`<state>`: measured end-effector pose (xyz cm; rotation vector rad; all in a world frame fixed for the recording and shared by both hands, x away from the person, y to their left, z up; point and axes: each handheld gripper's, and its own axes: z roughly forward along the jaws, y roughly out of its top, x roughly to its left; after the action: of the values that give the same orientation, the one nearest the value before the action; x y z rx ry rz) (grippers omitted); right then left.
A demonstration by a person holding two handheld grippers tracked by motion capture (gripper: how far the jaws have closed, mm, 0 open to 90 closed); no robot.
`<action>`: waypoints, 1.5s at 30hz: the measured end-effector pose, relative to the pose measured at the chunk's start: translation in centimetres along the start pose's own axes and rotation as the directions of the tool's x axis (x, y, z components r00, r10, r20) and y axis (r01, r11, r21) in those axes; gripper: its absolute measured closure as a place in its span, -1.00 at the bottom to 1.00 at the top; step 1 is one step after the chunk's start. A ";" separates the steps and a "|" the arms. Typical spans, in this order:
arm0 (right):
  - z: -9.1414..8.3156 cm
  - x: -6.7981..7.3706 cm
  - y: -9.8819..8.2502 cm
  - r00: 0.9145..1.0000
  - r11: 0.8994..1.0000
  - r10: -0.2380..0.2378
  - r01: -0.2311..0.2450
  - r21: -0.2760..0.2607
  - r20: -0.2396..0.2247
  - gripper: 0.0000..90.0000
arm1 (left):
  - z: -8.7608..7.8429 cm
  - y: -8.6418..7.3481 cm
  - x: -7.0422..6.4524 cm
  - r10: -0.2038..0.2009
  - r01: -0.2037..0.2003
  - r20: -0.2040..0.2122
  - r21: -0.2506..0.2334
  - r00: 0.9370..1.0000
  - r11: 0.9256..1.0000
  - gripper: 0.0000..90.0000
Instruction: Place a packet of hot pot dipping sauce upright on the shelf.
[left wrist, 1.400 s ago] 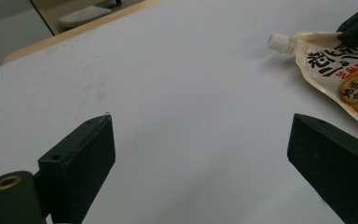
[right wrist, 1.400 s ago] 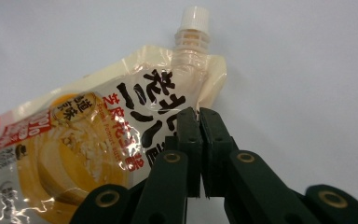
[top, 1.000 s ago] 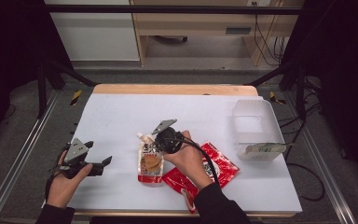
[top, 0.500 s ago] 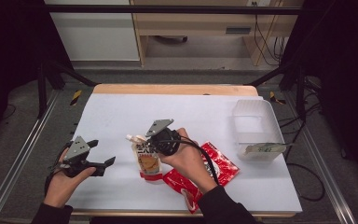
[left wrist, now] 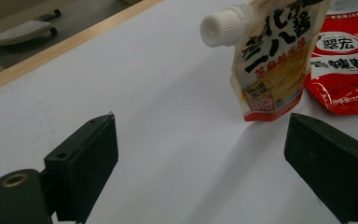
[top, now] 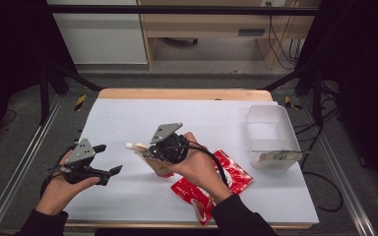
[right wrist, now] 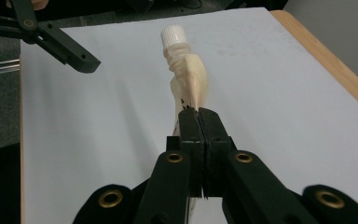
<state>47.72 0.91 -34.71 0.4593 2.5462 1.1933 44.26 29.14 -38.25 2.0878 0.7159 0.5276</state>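
A cream spouted sauce pouch [top: 143, 152] with a white cap hangs above the white table [top: 216, 118], cap pointing left. My right gripper [top: 152, 156] is shut on its edge; in the right gripper view the jaws [right wrist: 198, 116] pinch the pouch [right wrist: 189, 77] flat. My left gripper [top: 108, 158] is held open above the table to the pouch's left, apart from it. In the left gripper view, the pouch [left wrist: 275, 56] hangs beyond its open gripper [left wrist: 205, 158]. A red packet [top: 229, 178] lies flat under my right forearm.
A clear plastic bin [top: 270, 129] stands at the table's right, with a pale packet [top: 278, 157] leaning at its near end. The red packet [left wrist: 347, 65] lies behind the pouch. The wooden far edge [top: 187, 93] borders the table. The left gripper [right wrist: 67, 51] appears across the table.
Both hands have risen. The right gripper has lifted the pouch off the table and carried it slightly left, cap tilting left. The left gripper stays open.
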 end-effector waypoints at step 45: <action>-1.9 0.9 0.7 0.999 0.999 -0.033 0.031 -0.045 -0.044 1.00 | 2.5 6.9 -1.7 0.238 -0.256 0.170 0.091 0.956 0.962 -0.12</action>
<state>46.30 0.39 -33.14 0.3851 2.5491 1.2592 46.54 23.30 -34.09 2.3115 0.4022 0.4607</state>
